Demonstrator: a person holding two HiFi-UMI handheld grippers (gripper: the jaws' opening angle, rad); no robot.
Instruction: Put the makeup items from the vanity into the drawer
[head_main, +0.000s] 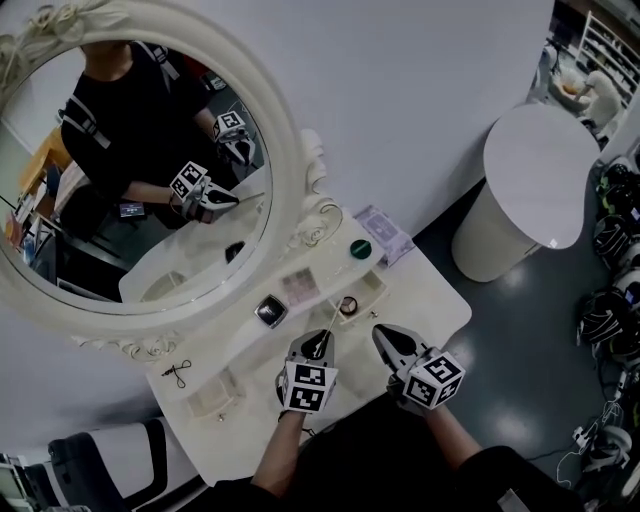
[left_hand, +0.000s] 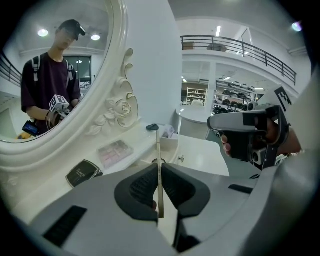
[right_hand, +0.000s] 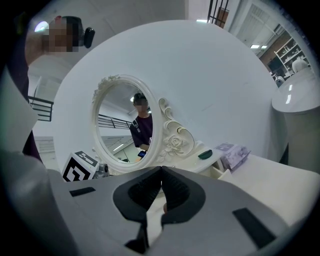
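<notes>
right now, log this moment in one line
left gripper: shut on thin stick | right gripper: shut, empty | thin stick: held over vanity

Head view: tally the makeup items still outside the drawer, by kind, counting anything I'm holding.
black compact: 1
pink palette: 1
dark green round piece: 1
black looped tool: 1
thin stick, clamped in the left gripper: 1
Total: 5

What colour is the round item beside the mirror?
The round item is dark green; head view.
</notes>
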